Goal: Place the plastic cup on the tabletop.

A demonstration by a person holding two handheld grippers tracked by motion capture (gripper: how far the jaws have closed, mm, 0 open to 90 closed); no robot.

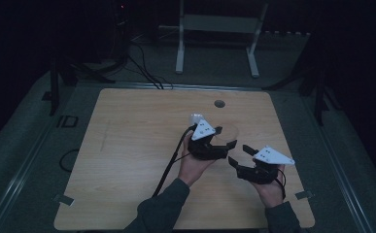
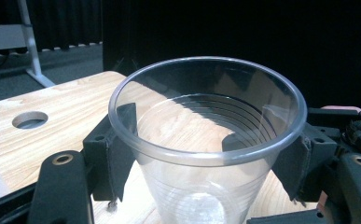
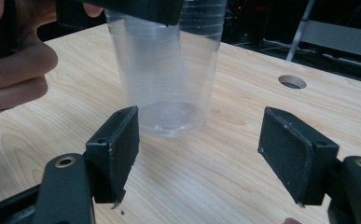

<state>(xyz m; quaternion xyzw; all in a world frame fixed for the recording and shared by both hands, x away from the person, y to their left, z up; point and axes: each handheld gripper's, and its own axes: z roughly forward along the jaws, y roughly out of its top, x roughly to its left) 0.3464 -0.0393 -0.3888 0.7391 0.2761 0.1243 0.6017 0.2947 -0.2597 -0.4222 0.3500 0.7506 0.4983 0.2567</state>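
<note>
**On the table's right half: a cup held by one gripper, the other one waiting close by**

Near the middle right of the pale wooden table point(image 1: 127, 160), the clear, round plastic cup point(image 2: 206, 140) stands up straight. Its open mouth points up and its small flat bottom sits on the wood. So its long line runs up and down.

The left gripper point(image 1: 224, 137) holds this cup. In the left gripper view, one black pad point(image 2: 122, 154) presses the cup's side at 9 o'clock and the other pad presses at 3 o'clock, just under the rim. The jaws stand about half wide, because the cup fills the gap between them.

The right gripper point(image 3: 199, 154) holds nothing. Its jaws stand wide apart, with bare wood between them. In the right gripper view the cup is at 12 o'clock, a little toward 11, just past the tips of the jaws. In the high view the right gripper sits at about 4 o'clock from the cup, close by.

The left hand point(image 1: 190, 165) is the nearer one, as it already has the cup. I think the right gripper must go straight ahead to reach the cup's low part. It should stay level, so it does not tip the cup.

A round hole point(image 1: 219, 103) in the table lies at 12 o'clock from the cup, well apart.
</note>
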